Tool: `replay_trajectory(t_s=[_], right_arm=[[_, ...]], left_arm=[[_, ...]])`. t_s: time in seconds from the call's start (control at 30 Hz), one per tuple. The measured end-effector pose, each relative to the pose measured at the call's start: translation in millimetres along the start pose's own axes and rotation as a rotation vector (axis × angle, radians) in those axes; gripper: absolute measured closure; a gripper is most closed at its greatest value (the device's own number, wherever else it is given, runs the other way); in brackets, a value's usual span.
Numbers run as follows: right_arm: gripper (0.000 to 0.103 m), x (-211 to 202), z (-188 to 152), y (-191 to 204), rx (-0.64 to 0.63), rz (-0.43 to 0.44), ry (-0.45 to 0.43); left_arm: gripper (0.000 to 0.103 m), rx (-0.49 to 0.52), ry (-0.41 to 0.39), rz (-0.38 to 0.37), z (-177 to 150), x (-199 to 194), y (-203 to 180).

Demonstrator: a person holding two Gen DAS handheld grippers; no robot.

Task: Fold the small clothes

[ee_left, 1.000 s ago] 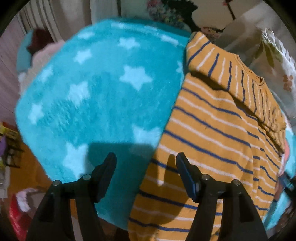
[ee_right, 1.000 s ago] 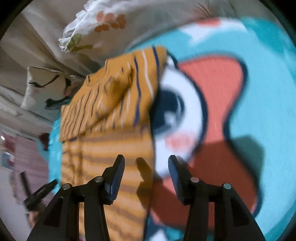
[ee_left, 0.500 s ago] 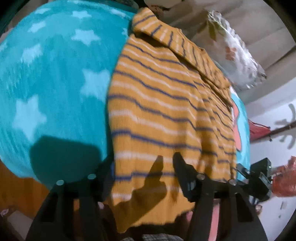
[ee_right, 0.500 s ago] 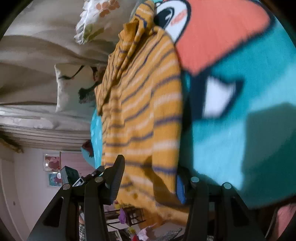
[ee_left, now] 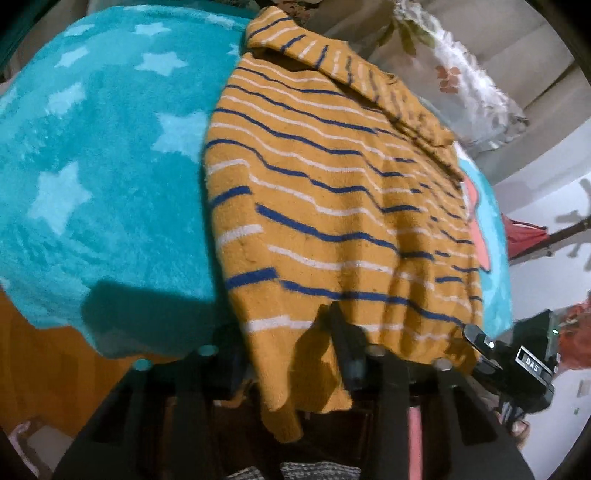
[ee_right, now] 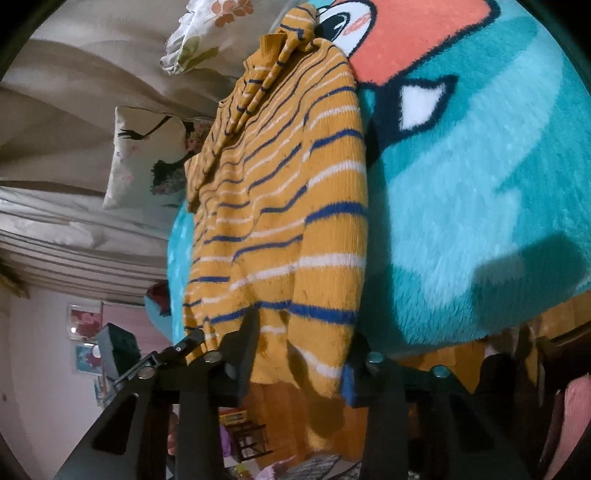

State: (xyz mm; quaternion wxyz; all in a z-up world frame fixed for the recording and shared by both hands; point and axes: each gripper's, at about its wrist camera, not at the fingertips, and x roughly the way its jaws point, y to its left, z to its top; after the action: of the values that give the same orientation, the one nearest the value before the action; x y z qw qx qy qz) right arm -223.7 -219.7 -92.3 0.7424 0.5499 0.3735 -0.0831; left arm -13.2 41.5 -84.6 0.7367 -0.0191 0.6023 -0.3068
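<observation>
A small mustard-yellow sweater with blue and white stripes lies on a teal plush blanket. Its sleeves are folded across the far end. The hem hangs over the blanket's near edge. My left gripper is open, its fingers straddling the hem's left corner, which droops between them. My right gripper is open, its fingers straddling the hem's right corner of the sweater. The right gripper also shows in the left wrist view.
The blanket carries white stars on the left and an orange cartoon figure on the right. Pillows lie beyond the sweater's collar. Orange wood floor shows below the blanket's edge.
Both grippers have moved from above the sweater's sides down to its near hem. The hem corners now sit between the open fingers and hang off the edge.
</observation>
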Motion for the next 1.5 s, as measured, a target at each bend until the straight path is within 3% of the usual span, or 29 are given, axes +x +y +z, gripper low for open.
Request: replay_trajectory(t_s=[0.07, 0.1, 0.23, 0.47, 0.6, 0.8, 0.97, 1.23, 1.43, 1.5], right_arm=[[0.088, 4, 2, 3, -0.001, -0.041, -0.005], [0.091, 5, 3, 3, 0.0, -0.06, -0.005], [0.094, -2, 2, 12, -0.012, -0.107, -0.029], [0.096, -57, -35, 18, -0.026, -0.042, -0.04], [0.096, -60, -56, 14, -0.007, -0.044, -0.018], [0.096, -48, -42, 27, -0.005, -0.046, -0.006], [0.096, -44, -2, 57, -0.06, -0.016, -0.015], [0.096, -7, 132, 112, -0.134, 0.054, -0.057], [0.096, 50, 245, 102, -0.053, 0.058, -0.023], [0.096, 65, 268, 94, -0.024, 0.057, -0.001]], left_arm=[[0.093, -0.02, 0.015, 0.018, 3, 1, 4], [0.094, -0.036, 0.013, 0.015, 4, 0, 7], [0.095, -0.067, -0.019, 0.01, 1, -24, 17], [0.096, -0.055, -0.07, -0.049, -23, -88, 32], [0.096, -0.04, -0.049, -0.021, -35, -84, 36], [0.096, -0.069, -0.062, -0.042, -23, -88, 40], [0.096, -0.1, -0.097, -0.056, 28, -82, 33], [0.096, -0.138, -0.201, -0.019, 163, -51, -2], [0.096, -0.212, -0.179, 0.025, 248, 2, -14], [0.096, -0.229, -0.169, 0.033, 265, 15, -14]])
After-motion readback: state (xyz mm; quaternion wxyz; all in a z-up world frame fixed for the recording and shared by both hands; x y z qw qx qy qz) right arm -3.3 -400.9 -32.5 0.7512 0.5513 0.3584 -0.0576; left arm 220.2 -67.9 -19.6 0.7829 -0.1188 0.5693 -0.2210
